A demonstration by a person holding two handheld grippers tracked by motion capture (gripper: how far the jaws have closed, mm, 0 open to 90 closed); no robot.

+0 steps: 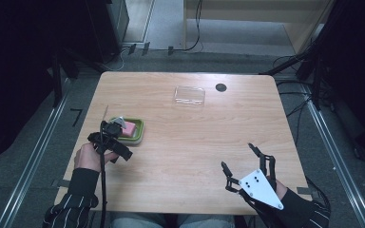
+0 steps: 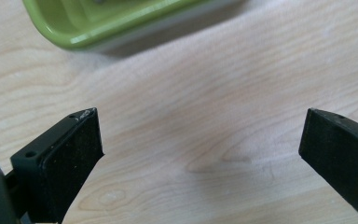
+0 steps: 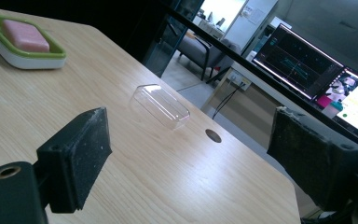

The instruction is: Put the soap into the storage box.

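With the pink soap bar [image 1: 129, 128] lying in the green rectangular dish [image 1: 139, 134], the clear plastic lid [image 1: 189, 95] remains apart. Left gripper [image 2: 200, 135] and right gripper [image 3: 191, 154] both gape wide, empty.

The high view looks forward and down over the whole table [image 1: 185, 142]. The left gripper view sits close above the wood, the green dish [image 2: 121, 23] at its top edge. The right gripper view looks low across the table, sharing that dish at upper left

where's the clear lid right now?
High view: the clear lid lies on the table's far side, beside the round black hole, apart from the green soap dish.
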